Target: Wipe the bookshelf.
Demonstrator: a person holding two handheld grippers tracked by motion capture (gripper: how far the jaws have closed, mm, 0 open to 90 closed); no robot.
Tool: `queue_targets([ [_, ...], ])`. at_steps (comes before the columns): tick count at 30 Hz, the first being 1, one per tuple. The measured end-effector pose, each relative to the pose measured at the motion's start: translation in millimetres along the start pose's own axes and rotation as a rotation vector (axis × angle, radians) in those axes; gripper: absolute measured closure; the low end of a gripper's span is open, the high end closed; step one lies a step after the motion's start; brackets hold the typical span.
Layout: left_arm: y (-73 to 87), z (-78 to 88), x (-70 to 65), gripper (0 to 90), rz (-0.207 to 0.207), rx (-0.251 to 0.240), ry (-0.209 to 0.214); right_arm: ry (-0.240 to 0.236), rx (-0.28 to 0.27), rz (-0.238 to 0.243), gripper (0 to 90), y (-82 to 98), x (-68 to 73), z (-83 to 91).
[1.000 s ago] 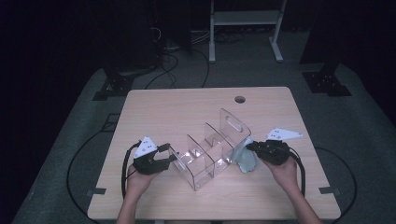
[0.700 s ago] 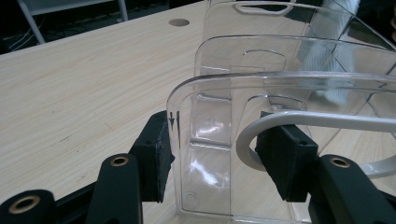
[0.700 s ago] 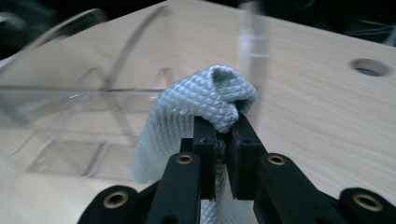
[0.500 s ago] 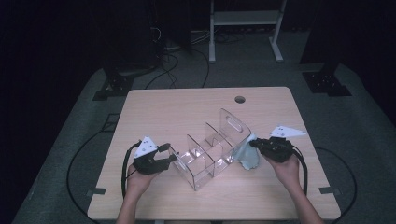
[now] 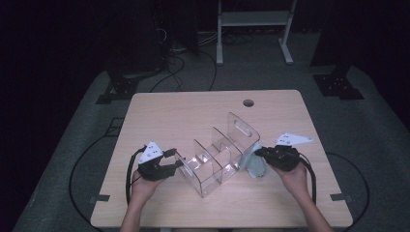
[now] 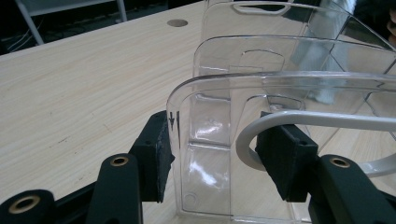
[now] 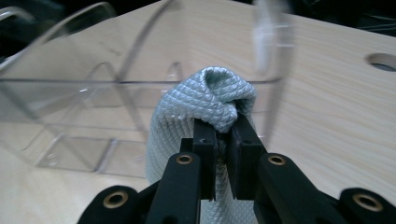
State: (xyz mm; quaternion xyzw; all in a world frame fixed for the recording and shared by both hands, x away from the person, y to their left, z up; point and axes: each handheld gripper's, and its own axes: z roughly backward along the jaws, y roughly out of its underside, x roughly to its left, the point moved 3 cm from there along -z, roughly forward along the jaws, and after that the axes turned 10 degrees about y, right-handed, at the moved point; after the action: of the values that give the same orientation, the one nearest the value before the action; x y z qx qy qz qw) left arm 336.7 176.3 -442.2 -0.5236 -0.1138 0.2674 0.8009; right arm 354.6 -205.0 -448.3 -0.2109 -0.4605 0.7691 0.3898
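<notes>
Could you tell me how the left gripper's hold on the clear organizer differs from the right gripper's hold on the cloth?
The left gripper has its jaws set wide, astride the end wall of the clear organizer; the right gripper has its jaws nearly together, pinching a fold of the grey-blue cloth. The organizer is rigid and see-through; the cloth is soft, textured and bunched. Both grippers sit low at the table.
</notes>
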Motion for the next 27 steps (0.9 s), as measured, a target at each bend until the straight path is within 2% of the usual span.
queue_targets([
  [2,0.1,0.2,-0.1,46.6,-0.002,0.000,-0.001,-0.043,0.006,0.019,82.5,0.3,8.1,-0.9],
  [5,0.2,0.2,0.2,46.6,0.000,-0.003,0.000,-0.048,0.009,0.025,82.6,-0.7,6.9,-0.4],
  [6,0.4,0.3,0.4,46.6,0.000,-0.004,0.002,-0.034,0.001,-0.003,82.6,-1.0,-1.6,0.2],
  [7,0.4,0.3,0.4,46.6,0.000,-0.004,0.002,-0.034,0.001,-0.003,82.6,-1.0,-1.6,0.2],
  [8,0.2,0.1,0.2,46.6,0.000,-0.004,0.003,0.002,-0.004,-0.031,82.6,-0.4,-13.1,-0.2],
  [11,0.1,0.1,0.1,46.6,-0.001,-0.002,0.002,0.022,-0.007,-0.040,82.5,0.6,-18.9,-1.0],
  [14,0.0,0.2,-0.3,46.6,-0.003,0.000,0.001,0.022,-0.005,-0.026,82.5,-0.1,-13.7,-1.0],
  [16,-0.2,0.1,-0.1,46.6,-0.004,0.001,0.003,-0.048,0.001,-0.016,82.5,-0.1,0.1,-0.8],
  [17,-0.2,0.1,-0.1,46.6,-0.004,0.001,0.003,-0.048,0.001,-0.016,82.5,-0.1,0.1,-0.8],
  [18,-0.2,0.1,0.1,46.6,-0.004,0.001,0.003,-0.069,0.002,0.000,82.4,-0.2,4.6,-0.9],
  [19,-0.2,0.2,0.2,46.6,-0.001,0.000,0.003,-0.062,0.006,0.024,82.5,-1.0,8.1,-0.9],
  [21,0.1,0.6,0.5,46.6,0.002,-0.004,0.006,-0.057,0.010,0.029,82.5,-2.5,5.5,-1.3],
  [22,0.2,0.6,0.2,46.6,0.002,-0.005,0.004,-0.005,0.006,0.020,82.6,-3.2,-3.8,-2.6],
  [23,0.2,0.6,0.2,46.5,0.002,-0.005,0.004,-0.005,0.006,0.020,82.6,-3.2,-3.8,-2.6],
  [24,0.1,0.6,0.0,46.5,0.002,-0.004,0.003,0.018,0.004,-0.010,82.6,-1.9,-12.6,-3.8],
  [26,-0.1,0.4,-0.7,46.5,0.000,0.000,0.001,0.027,-0.012,-0.012,82.6,1.2,-9.9,-3.6],
  [27,-0.2,0.3,-0.6,46.5,0.003,-0.002,0.002,0.013,-0.006,0.001,82.6,2.2,-4.2,-4.1],
])
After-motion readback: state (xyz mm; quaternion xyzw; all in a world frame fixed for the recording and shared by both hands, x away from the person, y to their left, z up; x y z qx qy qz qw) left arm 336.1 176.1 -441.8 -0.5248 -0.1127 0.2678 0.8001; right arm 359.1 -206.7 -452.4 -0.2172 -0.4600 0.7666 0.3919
